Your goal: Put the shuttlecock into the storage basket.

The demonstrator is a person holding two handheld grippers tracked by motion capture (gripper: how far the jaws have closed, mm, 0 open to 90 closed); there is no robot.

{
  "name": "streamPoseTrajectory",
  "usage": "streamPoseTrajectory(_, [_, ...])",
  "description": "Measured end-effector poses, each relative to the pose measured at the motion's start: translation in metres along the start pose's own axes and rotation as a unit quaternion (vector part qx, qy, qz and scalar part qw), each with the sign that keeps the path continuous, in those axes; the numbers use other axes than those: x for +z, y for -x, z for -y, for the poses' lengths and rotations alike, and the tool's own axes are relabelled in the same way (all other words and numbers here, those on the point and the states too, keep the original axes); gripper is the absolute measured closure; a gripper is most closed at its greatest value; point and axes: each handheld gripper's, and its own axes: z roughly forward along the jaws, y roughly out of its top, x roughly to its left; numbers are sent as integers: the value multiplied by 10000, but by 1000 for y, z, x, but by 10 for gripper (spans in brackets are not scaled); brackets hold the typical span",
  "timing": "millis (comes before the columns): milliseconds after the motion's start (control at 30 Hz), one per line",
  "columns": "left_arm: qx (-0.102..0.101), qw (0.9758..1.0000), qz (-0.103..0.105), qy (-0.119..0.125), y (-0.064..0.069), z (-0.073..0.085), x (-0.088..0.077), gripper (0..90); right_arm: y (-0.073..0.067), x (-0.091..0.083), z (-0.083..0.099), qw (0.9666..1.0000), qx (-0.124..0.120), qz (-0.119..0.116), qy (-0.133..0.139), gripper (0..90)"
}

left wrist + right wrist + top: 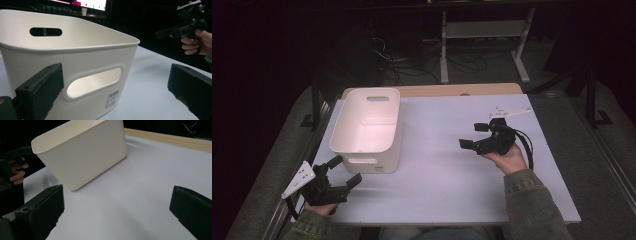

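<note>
While one white bin (pixel 367 125) stands, two tools (pixel 343 172) (pixel 474 135) gape empty.

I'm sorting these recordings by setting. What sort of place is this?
Probably a lab or workshop for recordings, not a home: a plain white table holding one white bin, cables on the floor by a metal-framed stand, and lit monitors behind.

The bin (pixel 367 127) is plain cream-white with a small white barcode label (pixel 111 99) printed in black and red, both tongs, left (pixel 346 172) and right (pixel 474 136), are matte black, and the table (pixel 447 185) is pale lavender-white with a light wooden far edge.
</note>
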Motion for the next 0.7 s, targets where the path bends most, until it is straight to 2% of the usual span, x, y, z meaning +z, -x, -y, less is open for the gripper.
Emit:
streamPoseTrajectory(133, [-4,10000,-2,-5,0,0,0,0,2,-5,5,10000,11,11,-1,0])
streamPoseTrajectory(300, [-11,10000,8,-9,0,0,-1,0,2,-7,12,9996,-151,235,-61,0])
streamPoseTrajectory(433, [-1,10000,2,-20,-1,0,-1,0,4,-11,16,9998,-47,206,-52,0])
streamPoseTrajectory(700, [-14,10000,-8,-13,0,0,-1,0,8,-18,24,9997,13,229,15,0])
